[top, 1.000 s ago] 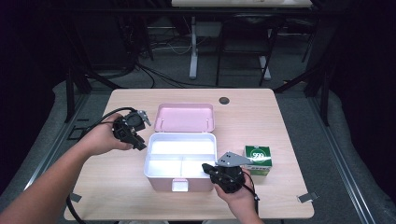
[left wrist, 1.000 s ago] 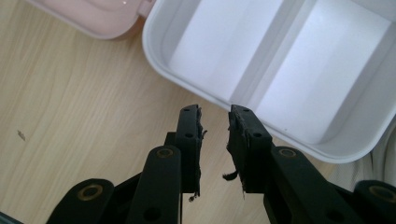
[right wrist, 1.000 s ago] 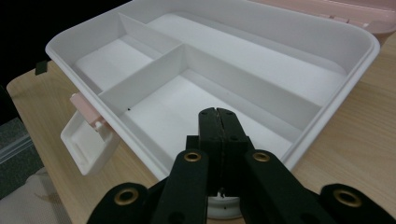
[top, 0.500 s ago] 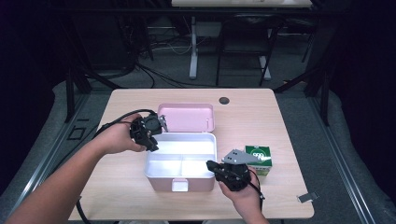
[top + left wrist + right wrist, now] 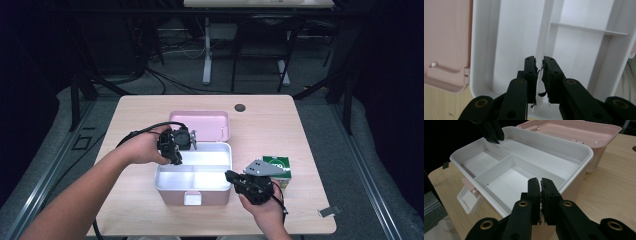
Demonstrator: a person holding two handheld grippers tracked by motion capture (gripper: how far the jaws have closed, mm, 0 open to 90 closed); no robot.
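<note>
The white box (image 5: 195, 170) sits mid-counter (image 5: 310, 125), pink lid (image 5: 200, 125) open at 12 o'clock. The left claw (image 5: 539, 62), just narrowing on its rim, hangs at its 10 o'clock corner; the right claw (image 5: 541, 185), pinching its wall, at 4 o'clock.

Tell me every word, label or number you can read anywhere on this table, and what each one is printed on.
Small green and white carton by the right gripper: it carries white markings on its green top, too small and blurred to read.
White plastic compartment box with its pink hinged lid: no lettering to be seen.
Light wooden table: no text; a dark round spot is no sign.
</note>
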